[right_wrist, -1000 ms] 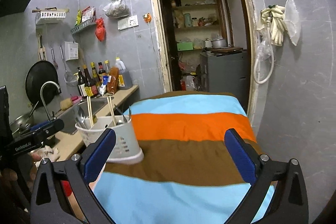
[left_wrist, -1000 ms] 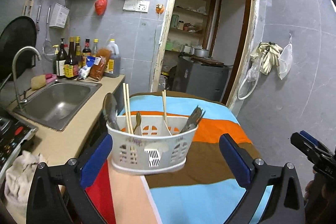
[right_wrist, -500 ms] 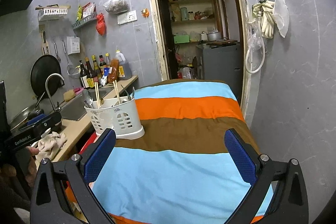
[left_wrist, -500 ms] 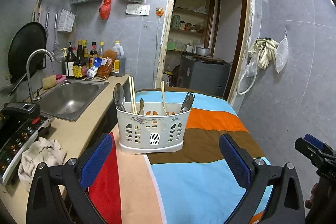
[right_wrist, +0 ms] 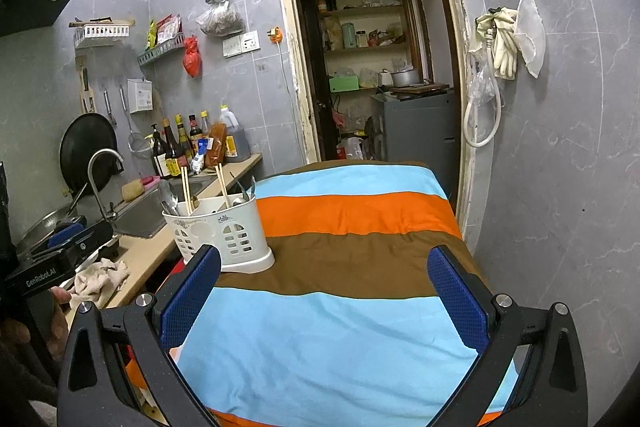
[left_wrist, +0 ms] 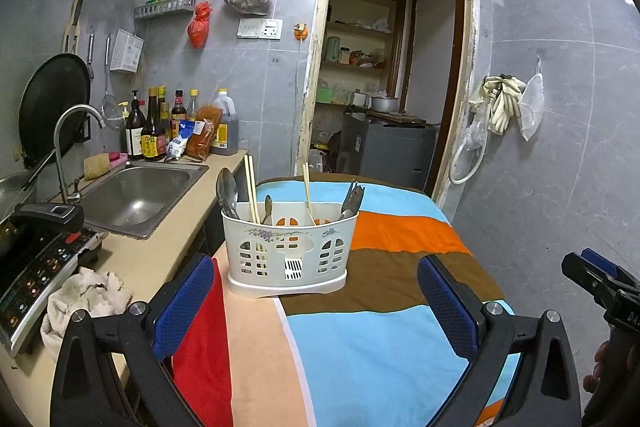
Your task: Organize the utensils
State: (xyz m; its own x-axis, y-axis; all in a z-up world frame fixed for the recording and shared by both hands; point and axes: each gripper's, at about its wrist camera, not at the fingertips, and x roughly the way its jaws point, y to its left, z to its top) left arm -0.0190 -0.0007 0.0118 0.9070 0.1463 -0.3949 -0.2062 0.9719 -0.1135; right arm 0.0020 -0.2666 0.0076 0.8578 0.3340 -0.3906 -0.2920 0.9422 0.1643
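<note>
A white plastic utensil caddy [left_wrist: 288,251] stands upright on the striped tablecloth [left_wrist: 360,327], holding spoons [left_wrist: 227,191], chopsticks [left_wrist: 252,187] and forks [left_wrist: 352,199] in separate compartments. My left gripper [left_wrist: 316,307] is open and empty, held back from the caddy, just in front of it. The caddy also shows at the left in the right wrist view [right_wrist: 220,227]. My right gripper [right_wrist: 324,299] is open and empty over the blue and brown stripes, to the right of the caddy.
A counter with a steel sink [left_wrist: 136,195], faucet [left_wrist: 68,147], sauce bottles [left_wrist: 160,131], an induction cooker [left_wrist: 32,267] and a rag [left_wrist: 84,291] runs along the left of the table. An open doorway [left_wrist: 384,87] lies behind. A grey tiled wall [right_wrist: 560,147] stands on the right.
Both grippers have drawn back from the caddy, so it looks smaller and farther off. The caddy stays in place on the cloth. Both grippers stay open.
</note>
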